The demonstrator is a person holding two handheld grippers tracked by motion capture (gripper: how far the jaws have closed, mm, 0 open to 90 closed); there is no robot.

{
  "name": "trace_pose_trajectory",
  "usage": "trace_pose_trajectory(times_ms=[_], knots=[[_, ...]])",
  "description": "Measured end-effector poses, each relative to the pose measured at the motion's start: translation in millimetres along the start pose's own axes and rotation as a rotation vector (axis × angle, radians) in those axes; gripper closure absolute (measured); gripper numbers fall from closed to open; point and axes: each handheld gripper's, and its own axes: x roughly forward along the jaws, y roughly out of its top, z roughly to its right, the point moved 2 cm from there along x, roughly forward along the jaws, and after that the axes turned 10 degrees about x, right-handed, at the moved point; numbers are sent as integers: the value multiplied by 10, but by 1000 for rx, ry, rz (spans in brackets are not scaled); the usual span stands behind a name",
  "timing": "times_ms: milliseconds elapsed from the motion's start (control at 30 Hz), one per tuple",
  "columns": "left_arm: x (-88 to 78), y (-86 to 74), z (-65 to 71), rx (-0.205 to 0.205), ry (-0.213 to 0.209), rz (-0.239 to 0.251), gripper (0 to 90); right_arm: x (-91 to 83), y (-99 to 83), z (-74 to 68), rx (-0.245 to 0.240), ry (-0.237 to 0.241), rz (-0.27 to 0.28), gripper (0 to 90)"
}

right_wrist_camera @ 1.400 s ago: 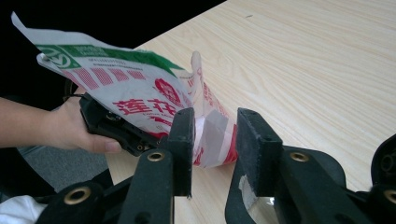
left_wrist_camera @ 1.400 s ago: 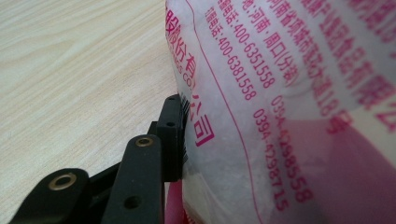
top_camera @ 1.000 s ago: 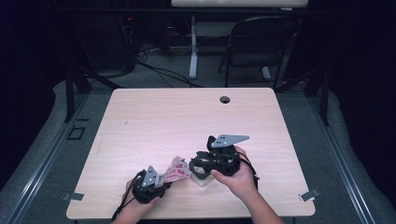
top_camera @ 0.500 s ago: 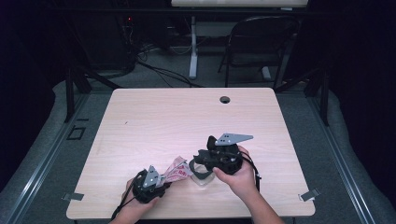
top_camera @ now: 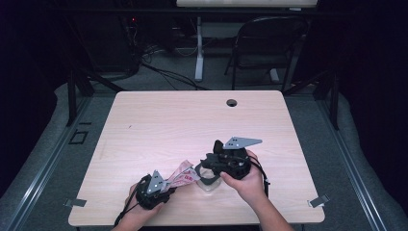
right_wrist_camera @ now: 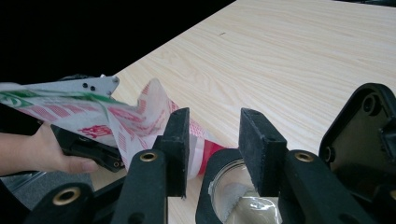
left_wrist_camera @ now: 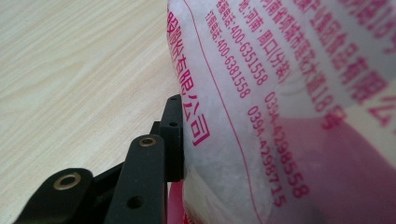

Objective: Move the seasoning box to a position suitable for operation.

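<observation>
A plastic bag (top_camera: 184, 174) printed in pink and red, holding white grains, slants up from my left gripper (top_camera: 166, 185) at the table's front edge. In the left gripper view one pad (left_wrist_camera: 173, 135) presses flat on the bag (left_wrist_camera: 280, 93); the other jaw is hidden behind it. My right gripper (top_camera: 204, 169) hovers just right of it, over a clear glass jar (top_camera: 210, 186) with a black ring at its mouth. Its jaws have just been opening. The pads of the right gripper (right_wrist_camera: 210, 140) stand apart, with the bag's red corner (right_wrist_camera: 211, 150) in the gap, untouched, above the jar (right_wrist_camera: 243, 200).
The pale wooden table (top_camera: 192, 120) has a round cable hole (top_camera: 232, 102) near its far edge. A dark folding chair (top_camera: 269, 43) and a white table leg (top_camera: 198, 53) stand on the floor beyond. Metal clips sit at the table's front corners.
</observation>
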Motion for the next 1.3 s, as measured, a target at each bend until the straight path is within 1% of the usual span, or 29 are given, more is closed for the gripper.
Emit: trace_pose_trajectory(times_ms=[100,133,167,200,233,267,300,333,367,400,433,500,600,667,767,800,867,900,1100,1167,1200,1233,1300], knots=[[-21,10,-16,1,10,5,655,-1,0,2,0,1,-3,631],[-48,23,-31,9,26,12,655,-2,1,2,-1,2,-2,631],[-48,23,-31,9,26,12,655,-2,1,2,-1,2,-2,631],[-82,38,-50,15,51,21,655,-8,4,2,-3,4,-4,631],[-82,38,-50,15,51,21,655,-8,4,2,-3,4,-4,631],[-111,51,-62,38,80,20,655,-13,7,0,-3,3,-6,638],[-111,51,-62,38,80,20,655,-15,8,-2,-3,3,-8,642],[-139,61,-75,57,110,22,655,-17,10,-6,-3,5,-10,645],[-152,64,-82,65,120,22,655,-19,12,-12,-2,8,-8,647],[-152,64,-82,65,120,22,656,-14,13,-23,8,16,1,648],[-175,69,-97,75,141,19,655,-23,19,-39,5,17,-6,648],[-186,68,-109,83,156,12,656,-28,29,-69,2,29,0,648],[-188,61,-126,80,161,16,656,-49,46,-119,-4,43,-1,655],[-185,55,-129,78,162,15,656,-52,49,-132,-9,44,-4,660],[-180,54,-125,79,157,12,656,-35,39,-113,-6,34,-8,668],[-177,57,-117,82,156,10,656,-27,34,-111,1,34,-5,668],[-174,60,-111,94,157,5,656,-20,29,-100,3,33,-13,669],[-174,60,-111,94,157,5,656,-20,29,-100,3,33,-13,669],[-156,56,-103,102,161,-4,656,-64,56,-157,-4,68,-6,674],[-157,54,-105,107,161,-9,657,-76,62,-174,-13,70,-8,674],[-152,52,-109,105,165,-9,656,-91,70,-208,-32,79,-13,672],[-149,50,-112,105,165,-9,657,-98,74,-227,-39,85,-16,666],[-146,47,-114,103,166,-13,657,-100,76,-242,-43,88,-15,658]])
